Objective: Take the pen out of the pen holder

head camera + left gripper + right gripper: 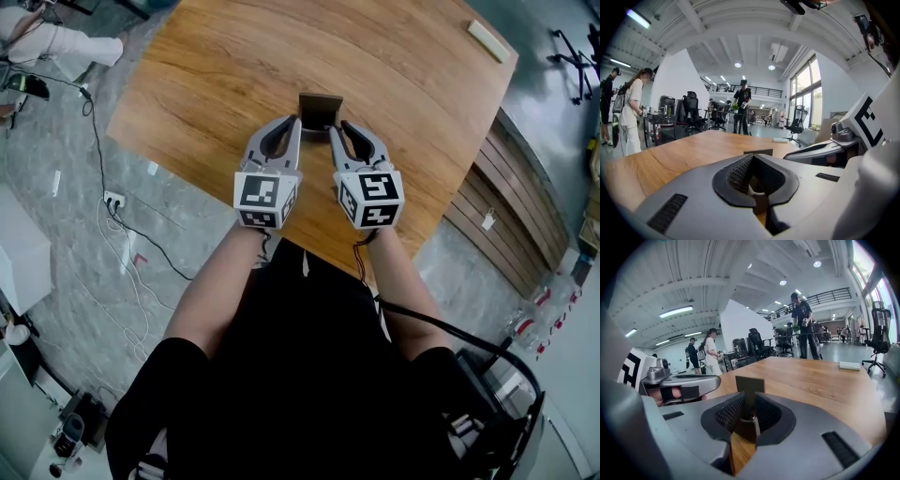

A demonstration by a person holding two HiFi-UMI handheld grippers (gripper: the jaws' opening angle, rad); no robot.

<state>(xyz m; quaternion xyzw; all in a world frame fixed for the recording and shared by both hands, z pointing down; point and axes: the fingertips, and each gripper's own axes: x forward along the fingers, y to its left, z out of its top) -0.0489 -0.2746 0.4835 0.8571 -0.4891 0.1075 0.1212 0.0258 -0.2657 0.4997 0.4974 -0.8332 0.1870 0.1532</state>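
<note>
A small brown pen holder stands upright near the middle of the wooden table. No pen shows in any view. My left gripper lies just left of the holder's near corner, jaw tips together. In the left gripper view the left gripper has the holder's top edge just beyond it. My right gripper lies at the holder's near right corner. In the right gripper view, the right gripper shows a narrow gap with the holder seen in it. I cannot tell whether it touches.
A white block lies at the table's far right corner. The table's near edge runs under my wrists. Cables and a power strip lie on the floor at the left. People and office chairs stand beyond the table.
</note>
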